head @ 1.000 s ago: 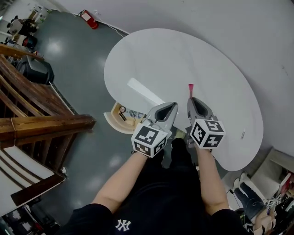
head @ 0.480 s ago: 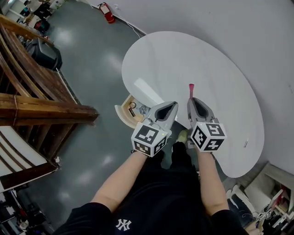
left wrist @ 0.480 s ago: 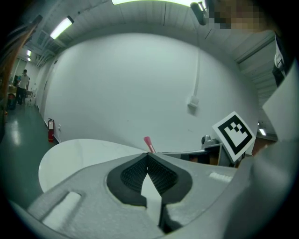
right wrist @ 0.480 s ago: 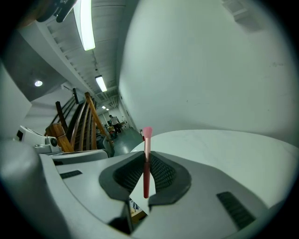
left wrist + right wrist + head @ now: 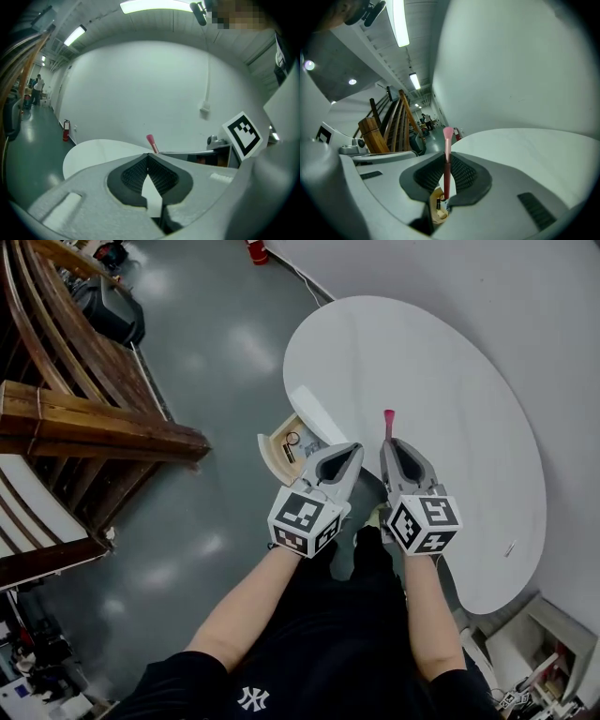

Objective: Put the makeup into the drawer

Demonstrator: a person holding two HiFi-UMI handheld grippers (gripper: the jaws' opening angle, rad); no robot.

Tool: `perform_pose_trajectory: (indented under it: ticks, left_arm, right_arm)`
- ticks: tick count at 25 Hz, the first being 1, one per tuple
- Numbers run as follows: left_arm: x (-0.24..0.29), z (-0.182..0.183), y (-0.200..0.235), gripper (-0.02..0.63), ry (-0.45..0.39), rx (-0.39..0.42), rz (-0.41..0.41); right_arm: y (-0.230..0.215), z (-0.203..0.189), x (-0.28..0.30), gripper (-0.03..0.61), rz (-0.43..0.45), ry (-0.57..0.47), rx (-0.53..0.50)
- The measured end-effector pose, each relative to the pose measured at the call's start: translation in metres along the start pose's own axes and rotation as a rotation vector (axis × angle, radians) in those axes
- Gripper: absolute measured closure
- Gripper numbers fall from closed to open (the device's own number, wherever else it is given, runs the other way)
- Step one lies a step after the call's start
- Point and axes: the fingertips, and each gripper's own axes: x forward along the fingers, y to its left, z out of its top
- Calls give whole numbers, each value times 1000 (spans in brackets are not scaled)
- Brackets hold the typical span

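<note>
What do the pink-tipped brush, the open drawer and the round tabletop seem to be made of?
Brush: soft pink bristles on a red handle, probably plastic. Drawer: pale, matte wood or wood-look board, judging by its beige walls. Tabletop: smooth white surface, perhaps laminate; it shows a bright glare strip.

I held both forearms out side by side. My left gripper (image 5: 351, 456) had its jaws closed on nothing. My right gripper (image 5: 390, 446) was clamped on a pink brush (image 5: 388, 418) that stuck out past its tips.
</note>
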Motion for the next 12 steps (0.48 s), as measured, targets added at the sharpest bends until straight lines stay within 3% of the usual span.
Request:
perform_pose_trajectory:
  ticks: [12]
  left_arm:
    - [-43, -48, 73, 604, 16, -67, 137]
  right_arm:
    - [67, -58, 57, 525, 136, 80, -45]
